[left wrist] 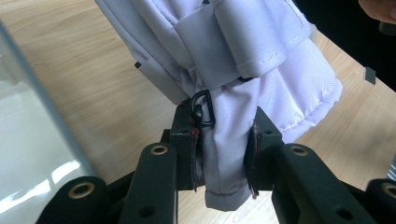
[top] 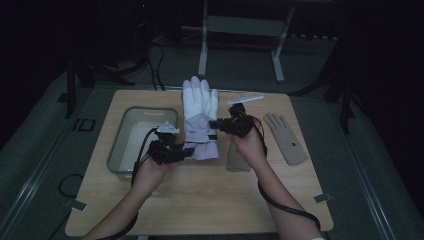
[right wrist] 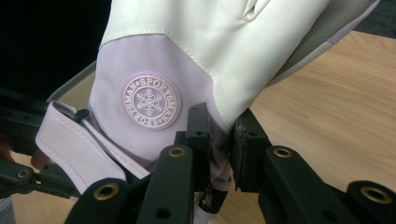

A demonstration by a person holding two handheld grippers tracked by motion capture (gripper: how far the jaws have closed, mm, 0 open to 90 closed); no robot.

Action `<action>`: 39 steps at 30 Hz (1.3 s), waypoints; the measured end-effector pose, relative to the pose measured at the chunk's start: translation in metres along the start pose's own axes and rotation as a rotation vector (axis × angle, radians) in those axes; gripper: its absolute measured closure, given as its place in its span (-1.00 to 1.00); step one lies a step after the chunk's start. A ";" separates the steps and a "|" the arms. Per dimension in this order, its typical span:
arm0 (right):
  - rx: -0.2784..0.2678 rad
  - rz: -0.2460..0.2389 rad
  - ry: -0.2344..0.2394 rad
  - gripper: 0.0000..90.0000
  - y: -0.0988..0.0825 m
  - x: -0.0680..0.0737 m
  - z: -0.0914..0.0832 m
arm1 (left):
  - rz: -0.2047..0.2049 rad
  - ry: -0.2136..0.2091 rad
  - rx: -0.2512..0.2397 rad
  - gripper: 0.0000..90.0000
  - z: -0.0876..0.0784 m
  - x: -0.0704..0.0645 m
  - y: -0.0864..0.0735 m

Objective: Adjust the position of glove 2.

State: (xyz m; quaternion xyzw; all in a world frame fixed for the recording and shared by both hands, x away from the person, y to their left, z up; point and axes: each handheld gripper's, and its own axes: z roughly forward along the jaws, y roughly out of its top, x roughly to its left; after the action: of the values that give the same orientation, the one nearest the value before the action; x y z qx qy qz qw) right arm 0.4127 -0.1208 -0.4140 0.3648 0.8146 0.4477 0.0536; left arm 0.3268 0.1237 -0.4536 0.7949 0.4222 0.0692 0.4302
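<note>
A white and lilac ski glove [top: 200,116] hangs between my two grippers above the middle of the wooden table [top: 200,200], fingers pointing away. My left gripper [top: 186,151] is shut on the glove's lilac cuff [left wrist: 224,154]; a small black clip [left wrist: 202,108] on the cuff sits just above the jaws. My right gripper [top: 219,125] is shut on the glove's side edge [right wrist: 219,144], next to the round snowflake badge [right wrist: 150,101].
A grey plastic bin [top: 143,141] stands at the table's left, close to my left hand. A tan knit glove [top: 285,138] lies at the right, and another tan piece [top: 236,161] lies under my right wrist. A white stick [top: 246,99] rests near the far edge.
</note>
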 end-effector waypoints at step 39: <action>0.100 -0.064 0.085 0.76 0.034 0.085 0.141 | -0.098 0.046 0.101 0.55 -0.077 0.112 -0.063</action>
State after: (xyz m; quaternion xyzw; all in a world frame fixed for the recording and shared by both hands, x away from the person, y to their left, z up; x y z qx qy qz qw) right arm 0.4284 0.0427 -0.4512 0.3213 0.8489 0.4194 0.0148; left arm 0.3229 0.2713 -0.4805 0.7921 0.4735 0.0451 0.3825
